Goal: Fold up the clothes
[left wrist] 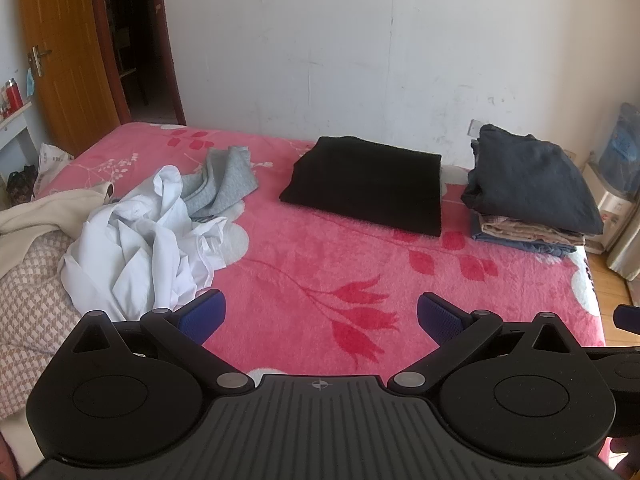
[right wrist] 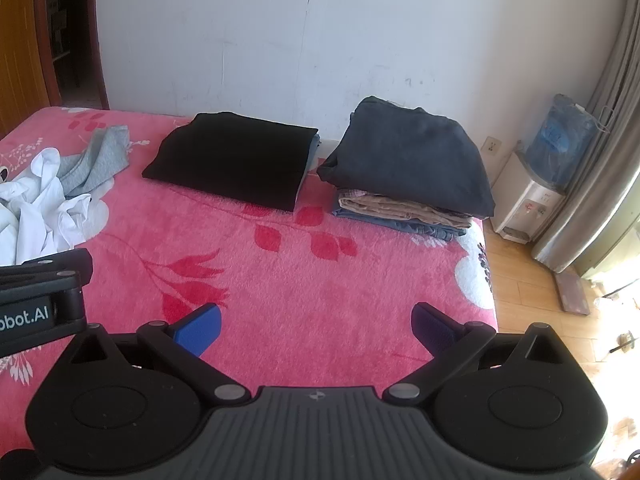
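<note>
A crumpled white shirt (left wrist: 140,240) (right wrist: 36,208) lies on the left of the pink floral bed (left wrist: 320,272) (right wrist: 280,272), with a rumpled grey garment (left wrist: 224,184) (right wrist: 96,160) behind it. A folded black garment (left wrist: 364,188) (right wrist: 236,160) lies flat by the far wall. To its right stands a stack of folded clothes (left wrist: 528,196) (right wrist: 412,172) topped by a dark grey piece. My left gripper (left wrist: 321,316) hovers open over the bed's near side, the white shirt just left of its fingers. My right gripper (right wrist: 316,326) is open above bare blanket, holding nothing.
A cream garment (left wrist: 44,208) and a houndstooth cloth (left wrist: 32,312) lie at the bed's left edge. A water dispenser (right wrist: 536,188) stands on the wooden floor right of the bed, beside a curtain (right wrist: 600,152). A wooden door (left wrist: 60,48) is open at the far left.
</note>
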